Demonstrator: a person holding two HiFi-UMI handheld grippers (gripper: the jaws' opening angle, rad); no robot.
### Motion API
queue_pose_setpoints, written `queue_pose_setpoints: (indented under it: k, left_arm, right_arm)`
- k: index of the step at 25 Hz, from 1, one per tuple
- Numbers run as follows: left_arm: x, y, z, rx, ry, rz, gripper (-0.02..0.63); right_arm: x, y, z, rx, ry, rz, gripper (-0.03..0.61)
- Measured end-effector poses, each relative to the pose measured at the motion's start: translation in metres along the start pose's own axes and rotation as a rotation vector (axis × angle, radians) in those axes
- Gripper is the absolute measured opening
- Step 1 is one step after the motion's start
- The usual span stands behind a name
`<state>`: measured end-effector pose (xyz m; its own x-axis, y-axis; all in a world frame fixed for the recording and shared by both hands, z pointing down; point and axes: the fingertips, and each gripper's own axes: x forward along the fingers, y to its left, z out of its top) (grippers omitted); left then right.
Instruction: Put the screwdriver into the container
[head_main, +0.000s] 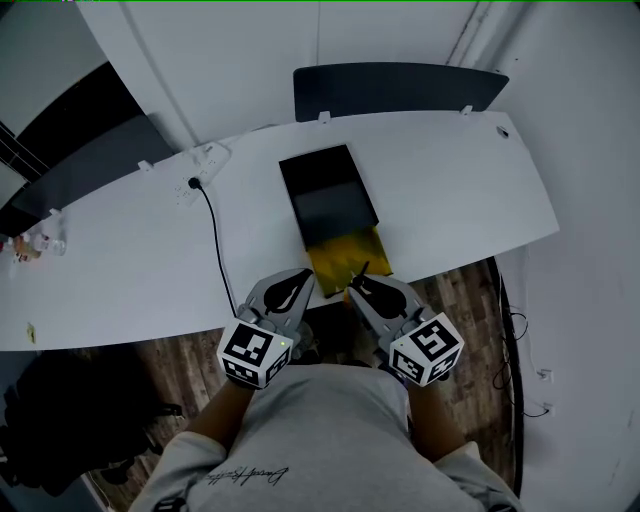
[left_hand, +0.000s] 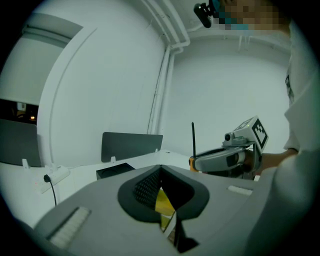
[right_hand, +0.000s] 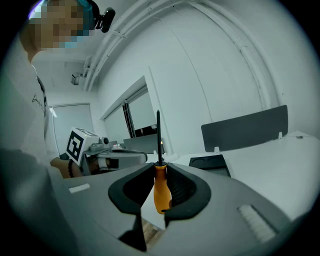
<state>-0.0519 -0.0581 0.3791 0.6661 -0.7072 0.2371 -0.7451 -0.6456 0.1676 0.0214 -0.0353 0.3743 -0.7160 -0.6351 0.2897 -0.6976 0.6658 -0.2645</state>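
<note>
- screwdriver (right_hand: 160, 192) is clamped in our right gripper (right_hand: 160, 168). The jaws are part-way open and pinch the orange handle from both sides, and the black shaft sticks straight up above them.
- In the head view the right gripper (head_main: 355, 290) holds it over the near edge of the table (head_main: 450, 200), right at the yellow near end of the container (head_main: 325, 195).
- Looks-wise it's a stubby orange handle with a thin dark shaft. We can't make out the tip type.
- Our left gripper (left_hand: 160, 169) has its jaws together at the tips with nothing pinched. Only a bit of yellow shows through the gap behind them.
- The left gripper sits just beside the right one, at that same near end of the container.
- The container is a black open box lying lengthwise away from us.
- Other stuff on the table: a white power strip (head_main: 200, 165) with a black cable (head_main: 215, 240) trailing off the near edge, well left of the container, and a dark divider panel (head_main: 400, 90) along the far edge.
- There's a wood floor (head_main: 470, 290) below.
</note>
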Motion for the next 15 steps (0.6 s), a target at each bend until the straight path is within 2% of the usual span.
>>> queue_pose_setpoints:
  k: [6,15]
  left_arm:
    - [0.013,0.015,0.008,0.005,-0.006,0.001,0.0]
    - [0.031,0.011,0.013,-0.027,0.0,0.05,0.0]
  right_arm:
    - [0.011,-0.009,0.005,0.007,0.005,-0.007,0.094]
    - [0.015,-0.03,0.012,-0.017,0.053,0.042,0.094]
